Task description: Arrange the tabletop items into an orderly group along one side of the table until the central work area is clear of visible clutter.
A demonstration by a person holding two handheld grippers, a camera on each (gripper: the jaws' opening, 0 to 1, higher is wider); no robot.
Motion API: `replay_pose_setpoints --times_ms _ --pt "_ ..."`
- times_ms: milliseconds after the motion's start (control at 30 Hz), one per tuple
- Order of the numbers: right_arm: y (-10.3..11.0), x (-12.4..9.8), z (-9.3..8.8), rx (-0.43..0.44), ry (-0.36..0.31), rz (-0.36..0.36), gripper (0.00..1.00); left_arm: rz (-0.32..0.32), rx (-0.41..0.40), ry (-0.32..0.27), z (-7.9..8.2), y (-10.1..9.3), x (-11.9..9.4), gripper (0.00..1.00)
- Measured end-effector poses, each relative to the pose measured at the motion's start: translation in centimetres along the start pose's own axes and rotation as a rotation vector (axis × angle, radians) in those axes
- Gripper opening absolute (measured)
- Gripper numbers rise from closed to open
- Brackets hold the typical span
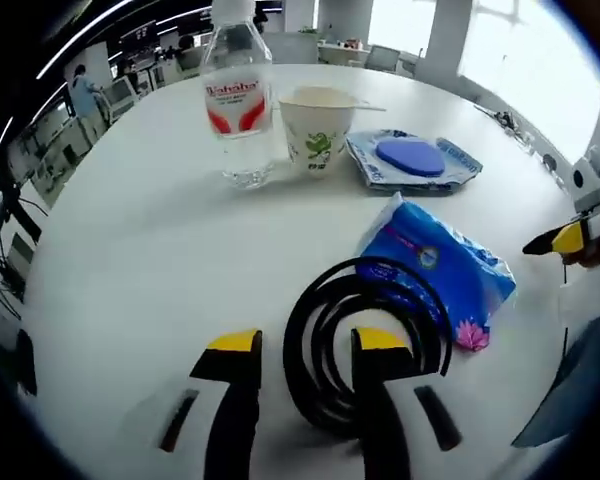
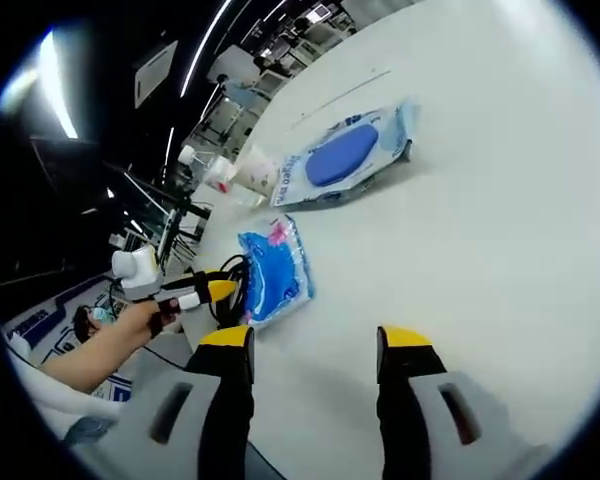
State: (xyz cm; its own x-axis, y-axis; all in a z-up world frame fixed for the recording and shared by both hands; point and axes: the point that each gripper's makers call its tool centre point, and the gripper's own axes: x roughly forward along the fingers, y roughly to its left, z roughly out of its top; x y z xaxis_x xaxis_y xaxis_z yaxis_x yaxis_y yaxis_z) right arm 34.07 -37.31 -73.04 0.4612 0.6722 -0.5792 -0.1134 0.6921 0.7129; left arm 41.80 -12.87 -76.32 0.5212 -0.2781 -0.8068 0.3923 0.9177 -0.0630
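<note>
Left claw is standing open on the white worktop, its right jaw lying inside the black coiled cable and its left jaw just outside the coil, gripping nothing. Blue tissue pack is lying touching the cable's far side, with water bottle, paper cup and blue-lidded wipes packet grouped beyond it. Right claw is hanging open and empty, well apart from the cable.
</note>
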Motion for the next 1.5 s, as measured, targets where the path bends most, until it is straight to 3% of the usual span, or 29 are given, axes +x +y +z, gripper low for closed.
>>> replay_pose_setpoints --times_ms 100,200,267,333,433,567,667,800,933,1167,1333,1500 --pt "-0.1 0.0 -0.1 0.01 -0.004 -0.002 0.47 0.02 -0.013 0.009 -0.2 0.2 0.0 0.29" --pt "-0.2 0.0 -0.1 0.014 -0.004 -0.003 0.47 0.053 0.085 -0.004 0.0 0.3 0.0 0.27" --pt "-0.2 0.0 -0.2 0.015 -0.003 -0.003 0.47 0.052 0.027 -0.008 -0.1 0.2 0.0 0.26" --pt "-0.2 0.0 -0.2 0.018 -0.005 -0.003 0.46 0.055 0.034 -0.023 -0.1 0.2 -0.1 0.25" --pt "-0.2 -0.1 -0.2 0.026 -0.006 -0.002 0.46 0.061 0.037 -0.015 -0.2 0.3 -0.1 0.1" --pt "-0.2 -0.2 -0.2 0.031 -0.008 -0.003 0.45 0.062 -0.019 0.0 -0.4 0.4 -0.4 0.07" --pt "-0.2 -0.3 -0.2 0.03 -0.008 -0.004 0.45 0.027 -0.146 0.016 -0.8 0.1 -0.7 0.05" --pt "-0.1 -0.3 -0.2 0.028 -0.009 0.001 0.45 0.022 -0.253 -0.003 -1.3 -0.1 -1.8 0.03" --pt "0.2 -0.3 -0.2 0.022 -0.009 0.01 0.45 0.002 -0.284 -0.018 -1.9 -0.7 -3.0 0.02" --pt "0.6 -0.2 -0.4 -0.002 0.001 0.021 0.45 -0.03 -0.349 -0.091 -1.3 -2.1 -5.7 0.01" --pt "1.4 -0.1 -0.1 -0.03 -0.008 0.047 0.46 -0.057 -0.379 -0.17 0.0 -3.8 -8.2 0.01" --pt "3.5 0.0 0.4 -0.063 -0.041 0.144 0.5 -0.101 -0.37 -0.236 2.0 -5.9 -10.6 0.01"
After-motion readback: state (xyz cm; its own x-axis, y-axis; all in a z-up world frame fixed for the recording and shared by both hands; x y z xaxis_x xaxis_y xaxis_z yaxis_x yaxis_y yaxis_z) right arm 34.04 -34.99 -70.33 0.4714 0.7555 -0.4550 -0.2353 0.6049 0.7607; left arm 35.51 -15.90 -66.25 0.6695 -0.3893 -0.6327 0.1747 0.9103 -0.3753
